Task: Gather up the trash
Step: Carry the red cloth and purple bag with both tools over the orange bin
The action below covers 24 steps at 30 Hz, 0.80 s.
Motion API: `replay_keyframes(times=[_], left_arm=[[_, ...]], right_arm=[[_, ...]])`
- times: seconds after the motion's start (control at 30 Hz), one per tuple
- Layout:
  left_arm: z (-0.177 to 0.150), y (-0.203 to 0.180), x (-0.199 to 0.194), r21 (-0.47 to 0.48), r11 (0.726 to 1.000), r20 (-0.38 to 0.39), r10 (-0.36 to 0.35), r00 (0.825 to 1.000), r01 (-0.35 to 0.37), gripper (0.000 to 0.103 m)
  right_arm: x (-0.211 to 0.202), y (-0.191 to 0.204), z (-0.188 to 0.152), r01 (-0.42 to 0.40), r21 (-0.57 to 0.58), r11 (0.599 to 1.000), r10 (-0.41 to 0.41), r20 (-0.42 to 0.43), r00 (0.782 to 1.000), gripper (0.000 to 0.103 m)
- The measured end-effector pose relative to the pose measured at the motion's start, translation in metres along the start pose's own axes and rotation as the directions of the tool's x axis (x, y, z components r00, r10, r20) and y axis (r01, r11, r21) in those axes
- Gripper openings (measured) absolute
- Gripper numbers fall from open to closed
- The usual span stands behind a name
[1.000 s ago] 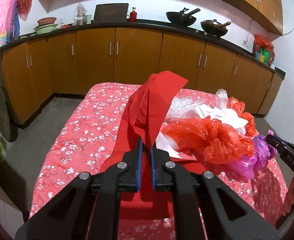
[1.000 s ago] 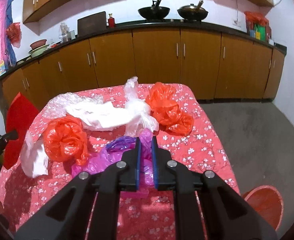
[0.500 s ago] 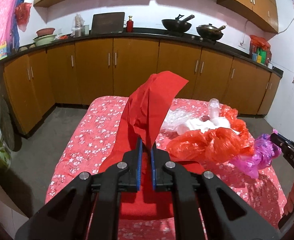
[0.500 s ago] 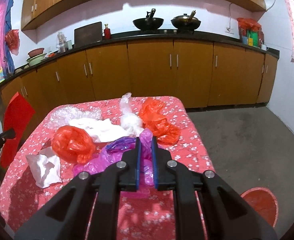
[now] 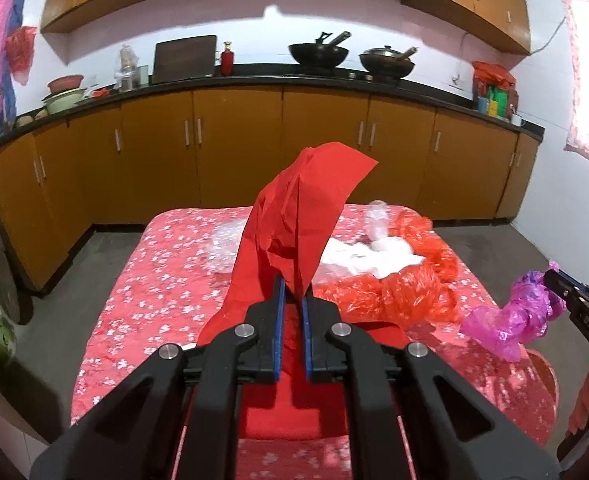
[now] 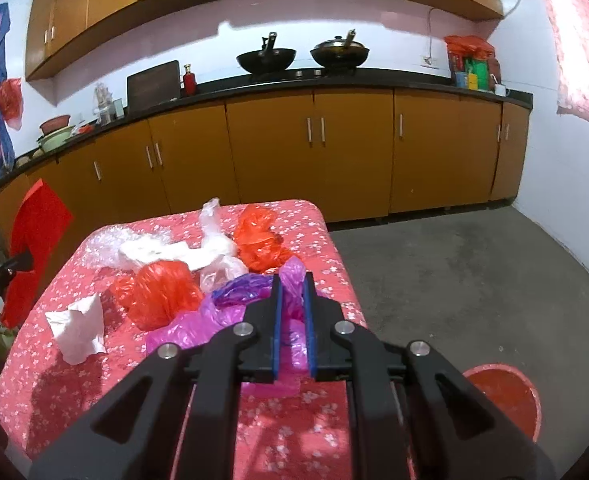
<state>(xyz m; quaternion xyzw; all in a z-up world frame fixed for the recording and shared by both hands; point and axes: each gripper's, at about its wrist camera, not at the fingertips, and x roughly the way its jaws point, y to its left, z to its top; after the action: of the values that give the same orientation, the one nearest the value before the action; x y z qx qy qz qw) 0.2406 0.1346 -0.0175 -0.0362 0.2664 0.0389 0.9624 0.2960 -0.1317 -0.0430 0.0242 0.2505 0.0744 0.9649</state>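
While you're looking through the left wrist view, your left gripper (image 5: 291,292) is pinching the red paper sheet (image 5: 294,224) between nearly closed jaws, with only the sheet's thickness in the gap. The sheet is standing up toward 12 o'clock from the tips and draping down toward 7 o'clock below them, clear of the table (image 5: 142,292). At 3 o'clock your right gripper (image 5: 554,280) is carrying the magenta plastic bag (image 5: 514,316) off the table's right edge, above the red bin (image 5: 542,364) that is peeking out below it. So two pieces are lifting out; I'm judging neither is binned yet.

Still lying on the tablecloth: orange-red bags (image 5: 398,292) at 2 o'clock just past the tips, white plastic (image 5: 370,256) behind them, and clear bubble wrap (image 5: 226,248) at 11 o'clock, partly hidden by the sheet.

Switching to the right wrist view, your right gripper (image 6: 292,296) is clamping the magenta plastic bag (image 6: 230,312), its jaws almost together; the bag is bunching through the gap and trailing toward 8 o'clock. The red bin (image 6: 502,396) is sitting on the floor at 4 o'clock, well apart from the tips. Crumpled white paper (image 6: 78,328) is lying at 9 o'clock, an orange-red bag (image 6: 162,292) at 10 o'clock, another (image 6: 258,244) at 12. Your left gripper (image 6: 24,258) is showing at far 9 o'clock with the red sheet (image 6: 34,248).

Most of the pile is still waiting.
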Motion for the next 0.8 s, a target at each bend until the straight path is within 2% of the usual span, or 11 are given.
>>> replay_keyframes(times=[0.3, 0.43, 0.63, 0.8], left_arm=[[-0.001, -0.039, 0.002, 0.048, 0.997, -0.009, -0.062, 0.998, 0.062, 0.007], [-0.003, -0.062, 0.004, 0.071, 0.992, -0.015, -0.103, 0.995, 0.104, 0.007], [-0.010, -0.111, 0.007, 0.118, 0.974, -0.035, -0.189, 0.981, 0.191, 0.007], [-0.019, -0.159, 0.009, 0.145, 0.951, -0.062, -0.269, 0.961, 0.275, 0.007]], right_arm=[[-0.020, -0.033, -0.001, 0.093, 0.021, 0.995, -0.093, 0.042, 0.995, 0.011], [-0.030, -0.054, -0.002, 0.157, 0.033, 0.987, -0.158, 0.061, 0.985, 0.011], [-0.046, -0.091, -0.010, 0.272, 0.042, 0.961, -0.275, 0.083, 0.958, 0.011], [-0.056, -0.121, -0.020, 0.352, 0.073, 0.933, -0.357, 0.081, 0.931, 0.011]])
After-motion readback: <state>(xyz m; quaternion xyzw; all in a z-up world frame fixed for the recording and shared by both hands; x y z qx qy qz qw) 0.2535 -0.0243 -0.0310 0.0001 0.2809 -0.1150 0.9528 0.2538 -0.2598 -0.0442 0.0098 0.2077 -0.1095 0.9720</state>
